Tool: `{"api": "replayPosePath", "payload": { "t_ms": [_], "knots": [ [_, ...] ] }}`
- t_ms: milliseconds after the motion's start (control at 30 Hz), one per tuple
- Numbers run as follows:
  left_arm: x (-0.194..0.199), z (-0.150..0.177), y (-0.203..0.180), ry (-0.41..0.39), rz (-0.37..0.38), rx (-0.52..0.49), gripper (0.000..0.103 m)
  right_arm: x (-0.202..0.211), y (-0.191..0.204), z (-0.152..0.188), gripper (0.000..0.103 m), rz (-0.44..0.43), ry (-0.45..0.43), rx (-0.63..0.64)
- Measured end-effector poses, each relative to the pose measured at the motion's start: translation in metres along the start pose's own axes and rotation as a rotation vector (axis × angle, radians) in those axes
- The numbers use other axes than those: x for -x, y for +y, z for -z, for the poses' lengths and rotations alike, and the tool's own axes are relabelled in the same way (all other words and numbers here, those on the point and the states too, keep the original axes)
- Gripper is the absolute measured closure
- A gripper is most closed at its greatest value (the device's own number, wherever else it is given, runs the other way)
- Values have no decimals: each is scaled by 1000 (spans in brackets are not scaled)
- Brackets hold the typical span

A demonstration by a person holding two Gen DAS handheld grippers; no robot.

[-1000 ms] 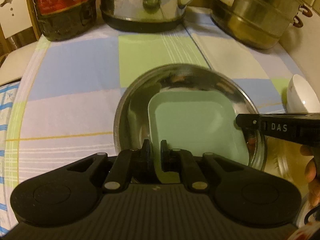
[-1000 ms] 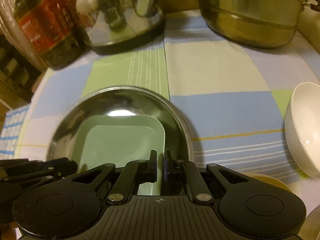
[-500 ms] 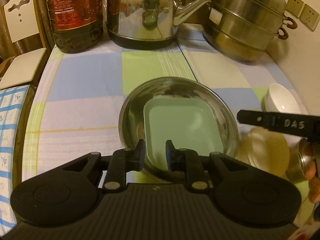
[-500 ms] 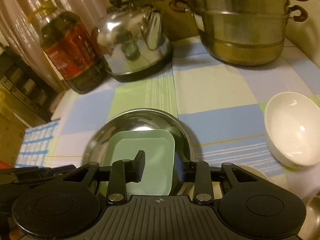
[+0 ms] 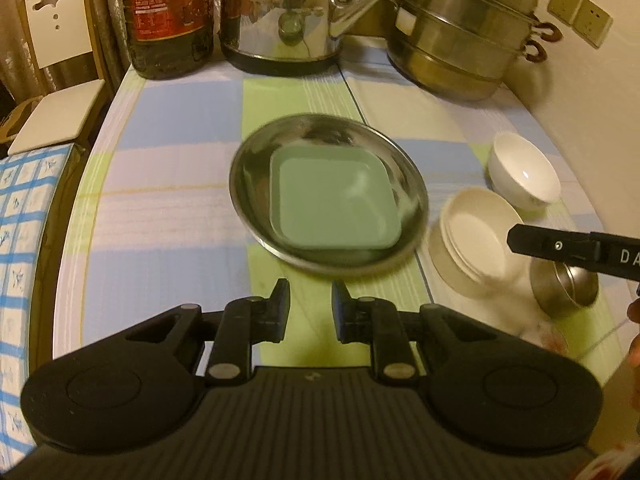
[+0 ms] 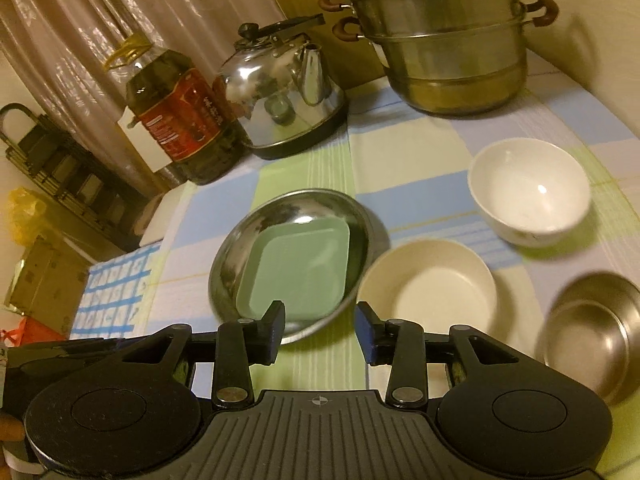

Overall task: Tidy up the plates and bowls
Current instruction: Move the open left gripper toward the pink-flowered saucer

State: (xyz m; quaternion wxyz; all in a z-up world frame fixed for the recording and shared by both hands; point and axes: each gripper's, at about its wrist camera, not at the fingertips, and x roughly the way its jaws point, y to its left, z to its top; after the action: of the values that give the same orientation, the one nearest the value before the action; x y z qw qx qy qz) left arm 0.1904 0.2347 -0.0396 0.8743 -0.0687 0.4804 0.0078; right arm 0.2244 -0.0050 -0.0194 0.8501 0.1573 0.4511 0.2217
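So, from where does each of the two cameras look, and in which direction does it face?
Left wrist: sits on the left gripper, looks down and forward at the green square plate in the steel dish; its open fingers, the right gripper's finger and fingertips of a hand show.
Right wrist: sits on the right gripper, faces the same table; its open fingers show, and the left gripper at lower left.
Shared: plate, dish, white bowl, cream plates, kettle, steamer.
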Motion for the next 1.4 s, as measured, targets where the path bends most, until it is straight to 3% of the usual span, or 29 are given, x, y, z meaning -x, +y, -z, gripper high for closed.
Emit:
{"api": "replayPosePath", "payload": {
  "t_ms": [533,1000,1400],
  "knots": [
    [41,70,-60,25,35,8,82,79,-33,61,61,-12,28,-5],
    [51,111,-104,53,49,-17,81,127,-67,100,59,-25,57,-11],
    [41,119,-139,83,65,-76,79,137,-91,114,59,106,92,8]
  ]
}}
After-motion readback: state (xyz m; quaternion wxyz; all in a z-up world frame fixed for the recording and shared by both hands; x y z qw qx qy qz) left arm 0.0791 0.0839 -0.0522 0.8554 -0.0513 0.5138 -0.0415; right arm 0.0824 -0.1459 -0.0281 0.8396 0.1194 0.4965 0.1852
